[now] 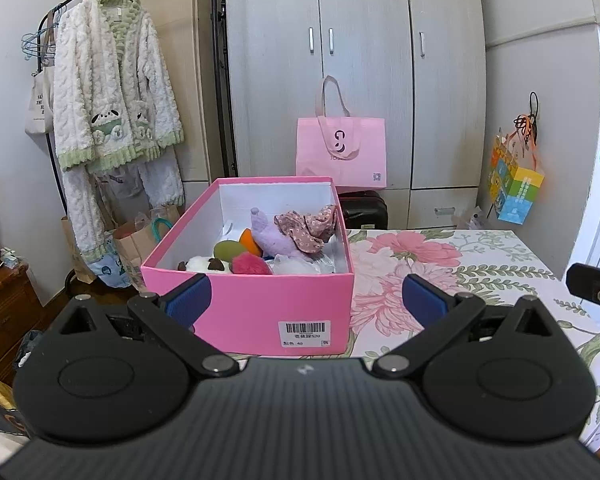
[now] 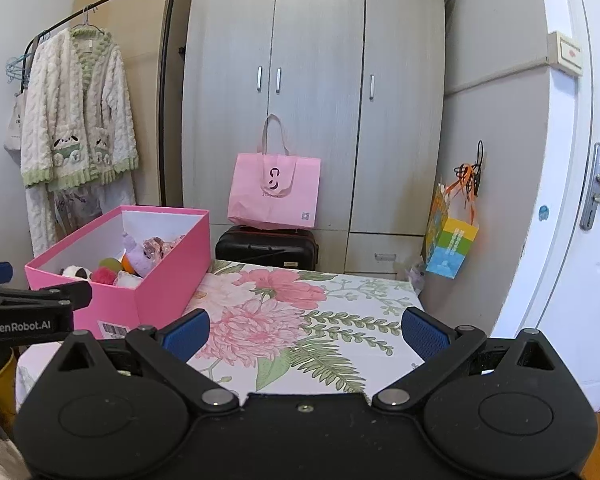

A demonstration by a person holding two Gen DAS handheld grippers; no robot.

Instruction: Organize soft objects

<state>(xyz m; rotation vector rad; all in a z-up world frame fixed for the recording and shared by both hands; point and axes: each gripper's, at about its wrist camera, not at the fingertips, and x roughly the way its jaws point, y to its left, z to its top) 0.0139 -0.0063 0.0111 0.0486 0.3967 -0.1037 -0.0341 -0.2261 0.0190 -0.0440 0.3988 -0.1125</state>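
A pink box stands on the floral table cover, holding several soft things: a purple plush, a floral cloth, a red pompom, a green ball and a white plush. My left gripper is open just in front of the box's near wall, empty. In the right wrist view the same pink box sits at the left. My right gripper hangs open over the bare floral cover, holding nothing. The left gripper's body shows at that view's left edge.
A grey wardrobe stands behind the table with a pink tote bag on a black suitcase. A clothes rack with a fluffy robe is at the left. A colourful bag hangs at the right, near a white door.
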